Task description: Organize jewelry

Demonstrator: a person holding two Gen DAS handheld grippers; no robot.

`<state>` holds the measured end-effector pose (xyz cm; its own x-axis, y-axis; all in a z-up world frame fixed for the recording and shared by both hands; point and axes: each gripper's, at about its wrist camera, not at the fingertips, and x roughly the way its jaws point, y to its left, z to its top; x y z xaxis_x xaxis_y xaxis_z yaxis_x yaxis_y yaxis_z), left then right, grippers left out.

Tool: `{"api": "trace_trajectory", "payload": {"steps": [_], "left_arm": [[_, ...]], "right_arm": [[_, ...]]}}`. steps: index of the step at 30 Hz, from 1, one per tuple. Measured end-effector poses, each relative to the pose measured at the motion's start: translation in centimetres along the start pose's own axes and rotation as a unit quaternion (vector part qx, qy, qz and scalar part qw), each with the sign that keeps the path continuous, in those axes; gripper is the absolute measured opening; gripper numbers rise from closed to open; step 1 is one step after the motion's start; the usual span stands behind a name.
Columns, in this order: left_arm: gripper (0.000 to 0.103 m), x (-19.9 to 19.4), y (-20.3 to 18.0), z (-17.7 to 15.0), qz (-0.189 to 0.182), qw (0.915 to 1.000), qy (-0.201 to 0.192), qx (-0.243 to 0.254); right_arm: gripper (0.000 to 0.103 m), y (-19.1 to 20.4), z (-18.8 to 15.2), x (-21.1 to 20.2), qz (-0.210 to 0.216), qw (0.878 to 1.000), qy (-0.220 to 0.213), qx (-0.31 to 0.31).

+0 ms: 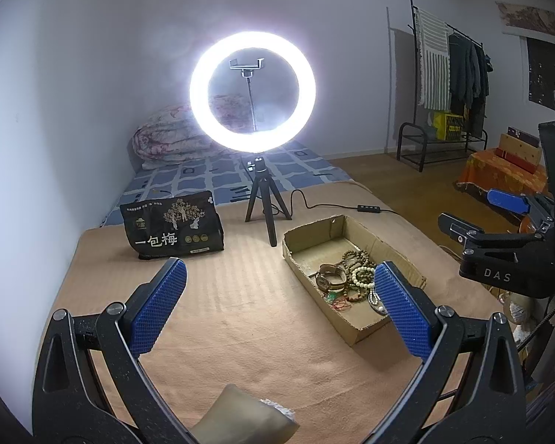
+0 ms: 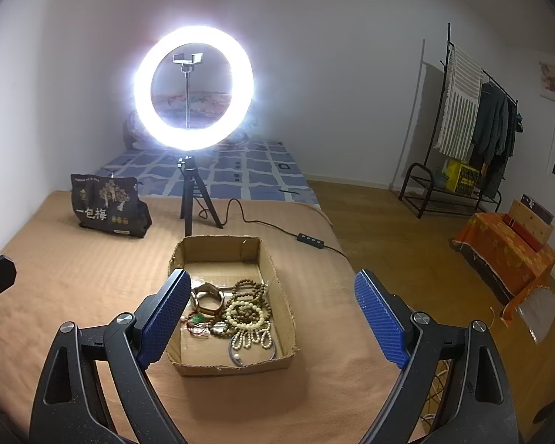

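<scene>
A shallow cardboard box sits on the tan blanket, also in the left wrist view. It holds a heap of jewelry: a wristwatch, brown and cream bead bracelets, a green pendant on red cord. The same heap shows in the left wrist view. My right gripper is open and empty, above the box's near end. My left gripper is open and empty, left of the box. The right gripper also shows in the left wrist view.
A lit ring light on a small tripod stands behind the box, its cable and switch trailing right. A black snack bag stands at the back left. A pale cushion-like thing lies under my left gripper. The bed edge drops to wooden floor on the right.
</scene>
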<state>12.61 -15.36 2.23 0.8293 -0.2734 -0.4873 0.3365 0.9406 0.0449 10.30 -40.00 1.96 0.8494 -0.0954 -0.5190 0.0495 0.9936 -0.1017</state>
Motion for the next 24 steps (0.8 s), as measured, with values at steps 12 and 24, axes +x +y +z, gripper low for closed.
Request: {"api": "trace_trajectory", "payload": {"steps": [12, 24], "left_arm": [[0.103, 0.41, 0.34, 0.02, -0.009, 0.9997, 0.023, -0.007], [0.103, 0.58, 0.39, -0.18, -0.003, 0.9997, 0.024, -0.005]], "right_arm": [[0.09, -0.12, -0.13, -0.1, -0.001, 1.0, 0.001, 0.0], [0.09, 0.15, -0.14, -0.14, -0.002, 1.0, 0.003, -0.004]]}}
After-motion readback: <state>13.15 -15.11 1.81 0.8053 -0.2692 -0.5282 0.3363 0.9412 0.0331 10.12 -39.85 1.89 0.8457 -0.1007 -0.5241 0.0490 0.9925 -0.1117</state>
